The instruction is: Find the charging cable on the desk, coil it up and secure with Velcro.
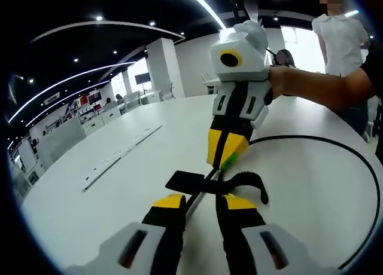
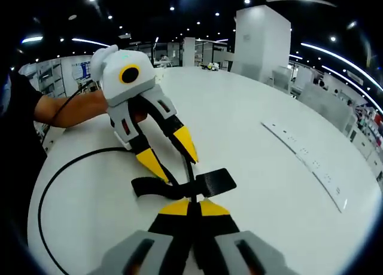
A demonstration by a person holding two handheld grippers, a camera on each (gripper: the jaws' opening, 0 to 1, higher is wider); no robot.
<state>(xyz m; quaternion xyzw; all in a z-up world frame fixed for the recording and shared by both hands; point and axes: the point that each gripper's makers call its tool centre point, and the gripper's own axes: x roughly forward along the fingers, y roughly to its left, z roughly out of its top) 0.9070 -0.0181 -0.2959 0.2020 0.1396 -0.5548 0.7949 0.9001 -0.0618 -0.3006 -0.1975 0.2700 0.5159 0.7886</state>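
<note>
In the right gripper view, the right gripper [image 2: 192, 204] at 6 o'clock is clenched on the black charging cable [image 2: 45, 191] beside its flat Velcro strap [image 2: 210, 183]. The left gripper [image 2: 173, 162] reaches in from 10 o'clock, jaws spread apart on either side of the cable. The cable loops away toward 9 o'clock across the white desk [image 2: 269, 185].
</note>
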